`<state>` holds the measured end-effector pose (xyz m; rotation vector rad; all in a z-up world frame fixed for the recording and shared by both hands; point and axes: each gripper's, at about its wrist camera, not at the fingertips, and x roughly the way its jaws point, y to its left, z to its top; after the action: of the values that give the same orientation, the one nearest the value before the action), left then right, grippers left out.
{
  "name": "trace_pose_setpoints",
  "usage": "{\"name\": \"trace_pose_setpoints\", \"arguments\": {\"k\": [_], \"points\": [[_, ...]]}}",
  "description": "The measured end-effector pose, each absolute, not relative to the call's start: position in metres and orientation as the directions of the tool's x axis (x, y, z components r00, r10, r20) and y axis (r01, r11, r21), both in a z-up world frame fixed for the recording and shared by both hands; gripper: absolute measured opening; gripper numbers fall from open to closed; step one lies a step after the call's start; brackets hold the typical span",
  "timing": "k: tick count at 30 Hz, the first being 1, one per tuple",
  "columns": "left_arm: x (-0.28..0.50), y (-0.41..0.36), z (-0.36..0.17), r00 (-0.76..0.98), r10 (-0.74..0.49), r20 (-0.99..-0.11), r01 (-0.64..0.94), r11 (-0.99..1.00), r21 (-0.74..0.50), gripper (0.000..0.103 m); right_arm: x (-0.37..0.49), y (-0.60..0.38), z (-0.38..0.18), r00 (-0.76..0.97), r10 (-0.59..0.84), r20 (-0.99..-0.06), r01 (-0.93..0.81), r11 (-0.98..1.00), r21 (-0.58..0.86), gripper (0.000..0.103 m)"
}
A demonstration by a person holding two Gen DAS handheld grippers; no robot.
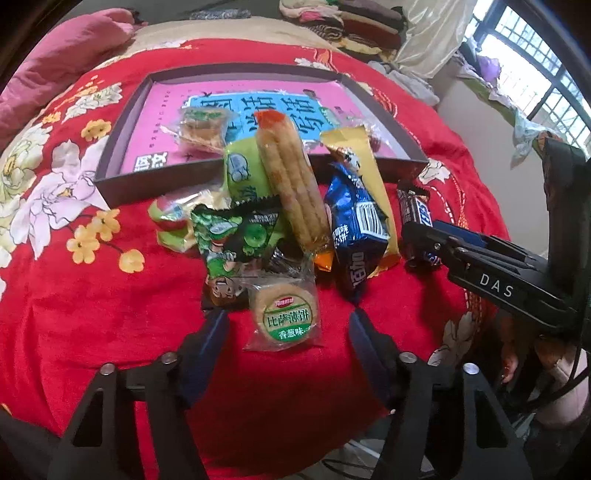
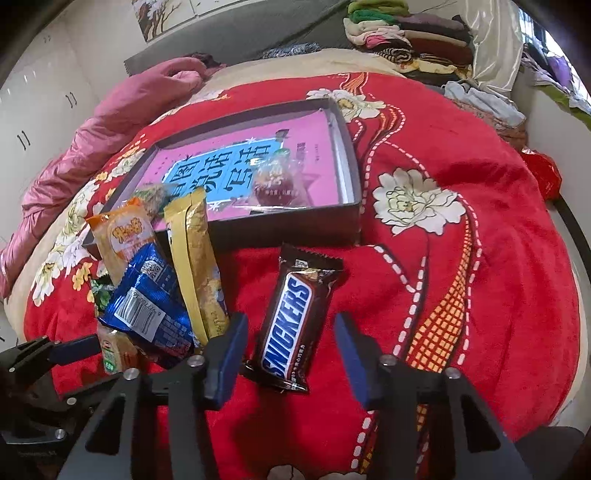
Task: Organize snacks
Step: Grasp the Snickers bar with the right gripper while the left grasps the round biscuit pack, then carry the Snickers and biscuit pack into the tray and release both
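A pile of snack packs lies on the red flowered bedspread (image 1: 92,314) in front of a shallow dark box (image 1: 166,182) with a pink printed floor. My left gripper (image 1: 287,314) is open, its blue pads on either side of a round cracker pack (image 1: 284,319) without touching it. My right gripper (image 2: 291,317) is open around a Snickers bar (image 2: 291,317), with a small gap at each pad. The pile holds a long biscuit stick pack (image 1: 291,184), a blue pack (image 1: 356,229), a gold pack (image 1: 365,177) and green packs (image 1: 236,240). A clear-wrapped pastry (image 1: 201,127) lies inside the box.
The box (image 2: 295,225) also holds a clear-wrapped dark sweet (image 2: 277,181). A pink quilt (image 2: 110,122) is bunched at the far left, folded clothes (image 2: 406,33) are stacked at the back, and a window (image 1: 535,74) is at right. The left gripper's finger (image 2: 74,347) shows low left.
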<state>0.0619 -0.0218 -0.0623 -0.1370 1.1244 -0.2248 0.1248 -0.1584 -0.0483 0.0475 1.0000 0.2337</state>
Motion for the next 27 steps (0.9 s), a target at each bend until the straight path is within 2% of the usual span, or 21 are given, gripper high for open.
{"name": "trace_pose_setpoints", "arguments": {"k": [3,7,10,19,27], "points": [[0.063,-0.025,-0.066,0.400,-0.249,-0.882,0.108,0.969,-0.224,0.061,0.129,-0.158,-0.051,0.509,0.223,-0.832,-0.174,0.973,0.154,0.035],[0.067,-0.027,-0.071,0.391,-0.246,-0.887,0.097,0.969,-0.226,0.050,0.129,-0.158,-0.051,0.506,0.237,-0.829,-0.182,0.969,0.165,0.032],[0.069,-0.027,-0.073,0.390,-0.248,-0.887,0.092,0.969,-0.230,0.038,0.127,-0.157,-0.048,0.508,0.249,-0.824,-0.197,0.965,0.171,0.031],[0.067,-0.019,-0.071,0.385,-0.288,-0.877,0.096,0.958,-0.272,0.036,0.122,-0.169,-0.036,0.529,0.294,-0.796,-0.182,0.955,0.232,0.029],[0.057,-0.009,-0.046,0.434,-0.305,-0.847,0.111,0.952,-0.286,0.036,0.113,-0.177,-0.014,0.589,0.338,-0.734,-0.193,0.941,0.278,0.029]]}}
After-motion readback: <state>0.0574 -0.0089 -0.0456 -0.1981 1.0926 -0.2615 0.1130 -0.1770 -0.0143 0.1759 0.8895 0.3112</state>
